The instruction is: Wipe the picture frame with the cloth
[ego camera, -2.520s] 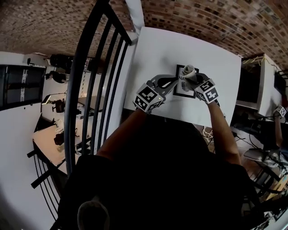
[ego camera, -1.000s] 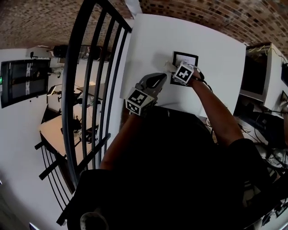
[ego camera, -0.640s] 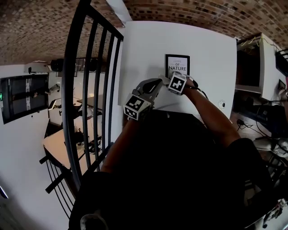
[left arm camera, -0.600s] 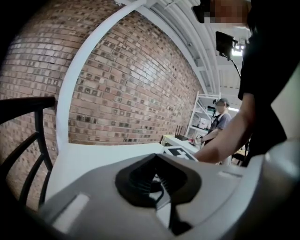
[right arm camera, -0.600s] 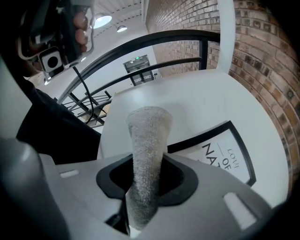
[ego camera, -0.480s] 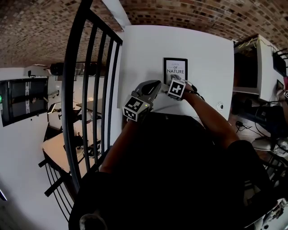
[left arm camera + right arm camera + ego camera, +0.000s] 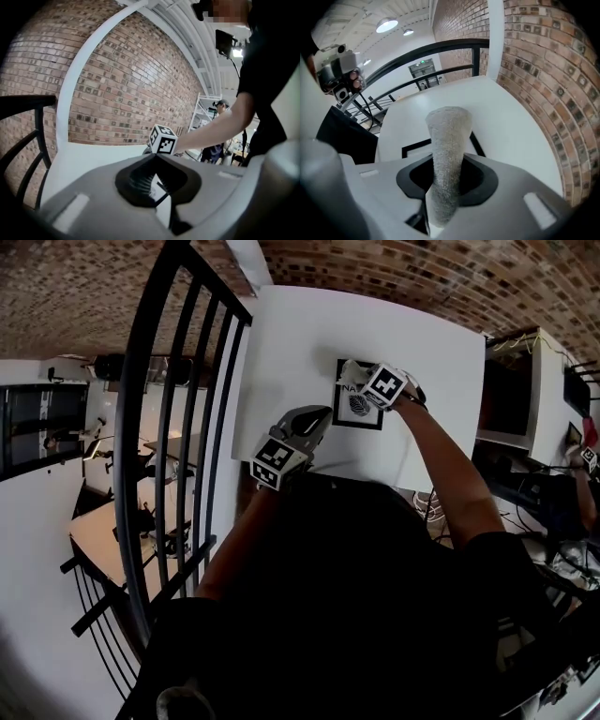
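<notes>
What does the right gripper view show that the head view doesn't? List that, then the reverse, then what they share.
Right gripper view only: the right gripper with its jaws clamped on the rolled grey cloth, seen close up, and the ceiling lamps.
Head view only: the left gripper, off the frame over the white table, and the print inside the frame.
Both: the black picture frame, the table, the black railing and the brick wall.

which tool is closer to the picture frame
Right. The right tool holds the cloth over the upper left of the picture frame; the left tool sits off its lower left corner, not touching it.
</notes>
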Demonstrator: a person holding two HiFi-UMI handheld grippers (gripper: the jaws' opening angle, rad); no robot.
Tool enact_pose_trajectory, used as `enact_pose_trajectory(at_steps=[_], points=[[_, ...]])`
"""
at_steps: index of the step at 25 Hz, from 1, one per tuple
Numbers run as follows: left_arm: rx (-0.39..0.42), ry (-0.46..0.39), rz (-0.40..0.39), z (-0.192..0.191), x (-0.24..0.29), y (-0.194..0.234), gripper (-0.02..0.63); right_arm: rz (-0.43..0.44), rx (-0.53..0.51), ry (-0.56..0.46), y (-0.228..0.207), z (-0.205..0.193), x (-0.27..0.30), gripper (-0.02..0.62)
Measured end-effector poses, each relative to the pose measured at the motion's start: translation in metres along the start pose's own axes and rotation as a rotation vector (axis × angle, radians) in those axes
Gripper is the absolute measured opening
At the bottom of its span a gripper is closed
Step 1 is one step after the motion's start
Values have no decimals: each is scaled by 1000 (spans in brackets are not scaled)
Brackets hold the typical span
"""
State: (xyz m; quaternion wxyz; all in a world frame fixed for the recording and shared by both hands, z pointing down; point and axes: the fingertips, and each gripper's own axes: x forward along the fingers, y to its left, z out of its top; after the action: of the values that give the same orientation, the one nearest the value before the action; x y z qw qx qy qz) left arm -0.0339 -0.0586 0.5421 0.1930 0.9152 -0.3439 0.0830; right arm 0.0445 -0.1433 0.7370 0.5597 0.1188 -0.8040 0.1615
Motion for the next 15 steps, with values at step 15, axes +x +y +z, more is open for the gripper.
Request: enact_pose_trajectory(at_steps=[15], points=[[-34, 0, 28, -4, -9, 10, 0, -89, -198, 138, -28, 20, 17, 110]])
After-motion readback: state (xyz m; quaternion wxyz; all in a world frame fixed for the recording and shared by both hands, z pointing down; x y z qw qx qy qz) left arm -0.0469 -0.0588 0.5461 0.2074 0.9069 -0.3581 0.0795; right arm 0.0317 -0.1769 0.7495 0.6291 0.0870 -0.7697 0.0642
